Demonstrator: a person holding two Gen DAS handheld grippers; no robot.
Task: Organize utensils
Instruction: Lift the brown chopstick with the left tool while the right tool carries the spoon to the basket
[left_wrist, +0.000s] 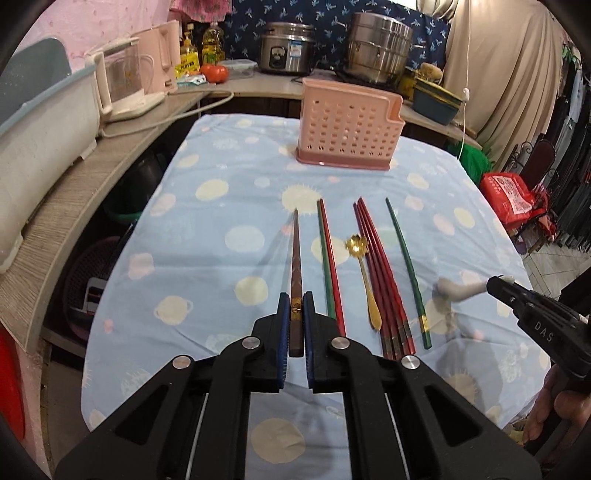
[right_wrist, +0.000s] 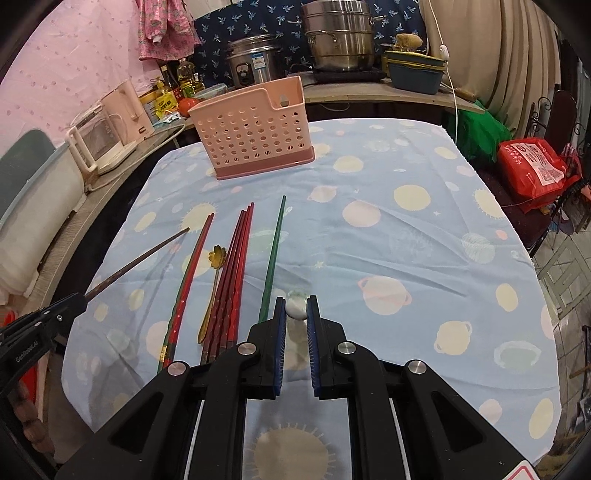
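Note:
My left gripper (left_wrist: 295, 306) is shut on a dark brown chopstick (left_wrist: 295, 258) and holds it above the blue cloth; it also shows in the right wrist view (right_wrist: 140, 258). My right gripper (right_wrist: 295, 308) is shut on a white spoon (right_wrist: 295, 308), which also shows in the left wrist view (left_wrist: 458, 290). On the cloth lie a red and green chopstick pair (left_wrist: 328, 266), a gold spoon (left_wrist: 364, 273), a bunch of red chopsticks (left_wrist: 380, 277) and a green chopstick (left_wrist: 406, 266). A pink perforated utensil holder (left_wrist: 347, 129) stands at the far end.
The table has a blue patterned cloth (left_wrist: 221, 206). A counter on the left holds a kettle (left_wrist: 125, 81) and a white bin (left_wrist: 40, 133). Steel pots (left_wrist: 380, 48) stand behind. A red bag (left_wrist: 509, 195) lies on the right.

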